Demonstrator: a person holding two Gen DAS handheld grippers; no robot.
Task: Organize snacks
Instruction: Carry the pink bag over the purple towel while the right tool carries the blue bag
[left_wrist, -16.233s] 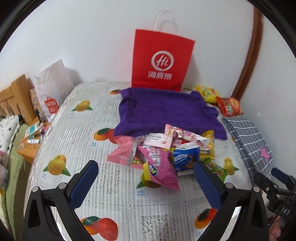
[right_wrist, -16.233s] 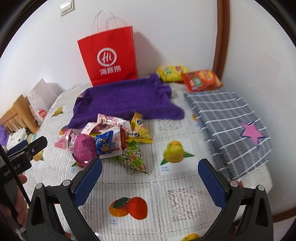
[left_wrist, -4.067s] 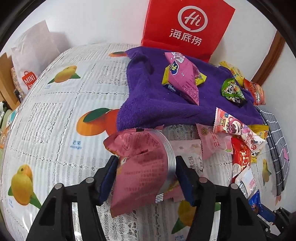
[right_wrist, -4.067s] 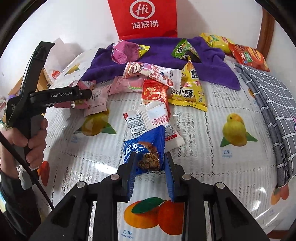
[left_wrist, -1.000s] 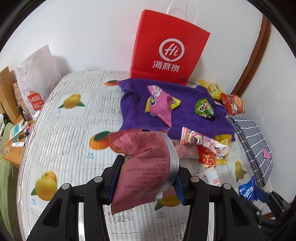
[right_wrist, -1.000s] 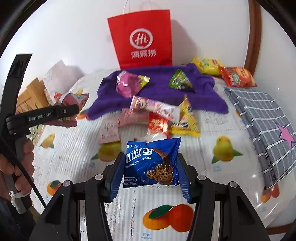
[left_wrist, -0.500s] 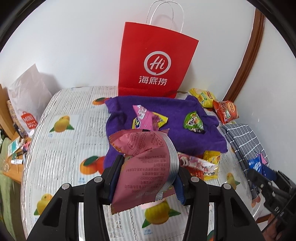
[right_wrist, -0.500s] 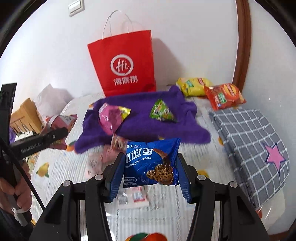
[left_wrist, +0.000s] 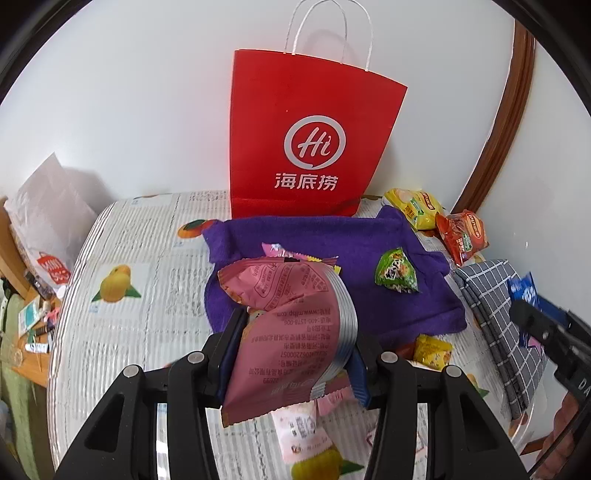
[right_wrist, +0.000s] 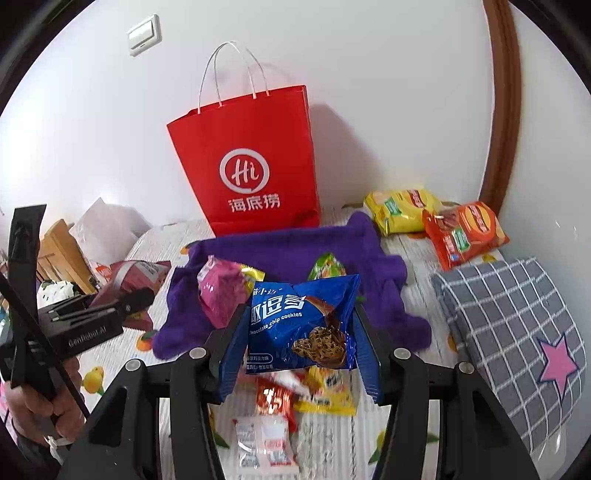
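Pink snack packet (left_wrist: 291, 332) sits pinched in our left gripper (left_wrist: 293, 354), held above the near edge of the purple towel (left_wrist: 354, 240). Our right gripper (right_wrist: 299, 341) clamps a blue cookie packet (right_wrist: 301, 325) over loose snacks near the towel, red bag (right_wrist: 255, 166) beyond on the table (left_wrist: 147, 240).

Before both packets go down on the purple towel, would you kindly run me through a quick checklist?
1. Left gripper shut on pink packet: ok.
2. Right gripper shut on blue cookie packet: ok.
3. Bare room on purple towel: ok, between the pink snack and green snack lying on it.
4. Both packets lifted clear of the loose snacks below: ok.
5. Whether the red bag is open at the top: cannot tell.
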